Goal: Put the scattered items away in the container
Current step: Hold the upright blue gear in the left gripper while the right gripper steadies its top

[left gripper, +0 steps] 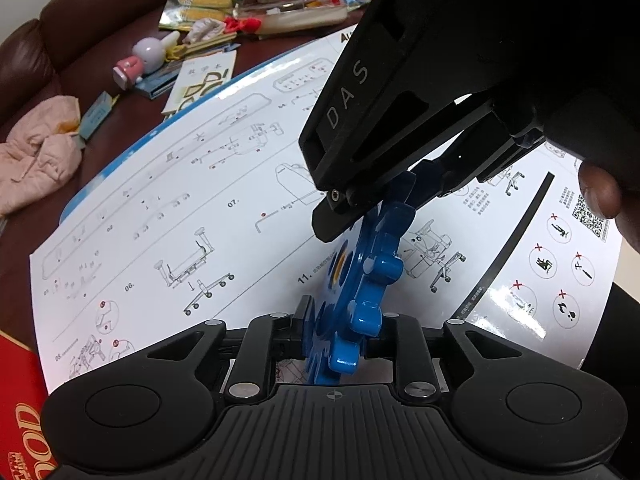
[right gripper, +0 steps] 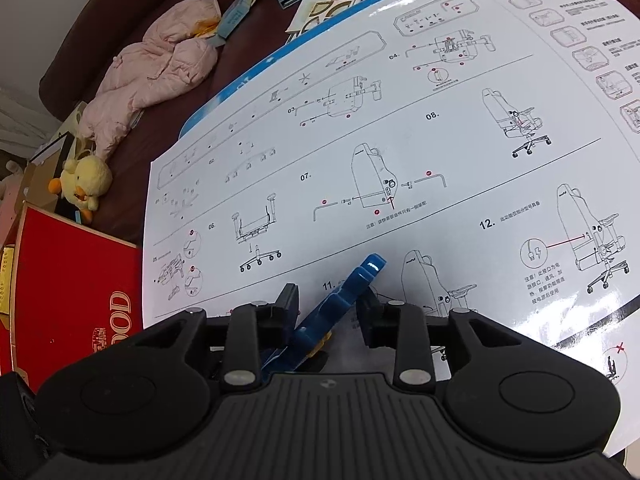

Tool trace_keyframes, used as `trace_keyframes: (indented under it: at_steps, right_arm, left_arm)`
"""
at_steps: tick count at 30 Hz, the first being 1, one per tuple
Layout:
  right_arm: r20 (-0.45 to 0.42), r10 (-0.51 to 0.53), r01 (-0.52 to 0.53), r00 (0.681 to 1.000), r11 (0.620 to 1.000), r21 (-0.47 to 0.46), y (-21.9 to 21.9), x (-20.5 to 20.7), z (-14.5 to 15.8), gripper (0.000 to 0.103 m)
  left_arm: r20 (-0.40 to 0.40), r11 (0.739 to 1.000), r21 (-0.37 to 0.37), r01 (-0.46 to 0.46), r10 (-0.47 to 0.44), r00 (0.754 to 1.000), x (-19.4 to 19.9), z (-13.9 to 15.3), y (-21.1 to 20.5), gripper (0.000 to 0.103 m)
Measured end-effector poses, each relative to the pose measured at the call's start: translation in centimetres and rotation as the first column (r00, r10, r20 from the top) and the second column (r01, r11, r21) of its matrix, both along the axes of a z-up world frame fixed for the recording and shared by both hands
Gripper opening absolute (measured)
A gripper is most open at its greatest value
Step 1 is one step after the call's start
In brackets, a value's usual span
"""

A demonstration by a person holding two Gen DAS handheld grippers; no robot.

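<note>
A blue gear-shaped plastic toy (left gripper: 372, 272) stands on edge above a large white instruction sheet (left gripper: 200, 220). My left gripper (left gripper: 342, 320) is shut on the toy's lower part, with a black finger against each side. From above, my right gripper (left gripper: 384, 200) straddles the toy's upper edge, and a person's thumb (left gripper: 600, 192) shows beside it. In the right wrist view the blue toy (right gripper: 352, 288) leans diagonally between the right gripper's (right gripper: 330, 308) fingers. There is a gap on its right side, so that gripper is open.
A clear tray (left gripper: 304, 20) with small toys lies at the back on the dark brown sofa. A red box (right gripper: 72, 272) sits at the left. A pink garment (right gripper: 160, 68), a yellow duck plush (right gripper: 86, 184), a rabbit toy (left gripper: 148, 56) and booklets (left gripper: 200, 80) lie scattered.
</note>
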State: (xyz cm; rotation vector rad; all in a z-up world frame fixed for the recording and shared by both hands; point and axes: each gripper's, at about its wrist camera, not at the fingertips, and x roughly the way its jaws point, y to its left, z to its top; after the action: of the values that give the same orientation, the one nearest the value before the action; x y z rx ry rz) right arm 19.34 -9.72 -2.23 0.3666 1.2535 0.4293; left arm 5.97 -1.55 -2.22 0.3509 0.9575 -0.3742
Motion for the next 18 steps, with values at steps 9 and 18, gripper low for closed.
trace_keyframes:
  at_steps: [9,18]
  right_arm:
    - [0.023,0.032,-0.032,0.999,0.999,-0.003,0.9,-0.2,-0.2,0.030]
    - [0.002,0.048,-0.048,0.999,0.999,0.025,1.2,0.1,-0.3,0.029]
  left_arm:
    - [-0.035,0.998,0.036,-0.044,0.046,0.998,0.9,-0.8,0.8,0.033]
    - [-0.060,0.995,0.051,-0.086,0.089,0.994,2.2,-1.5,1.3,0.034]
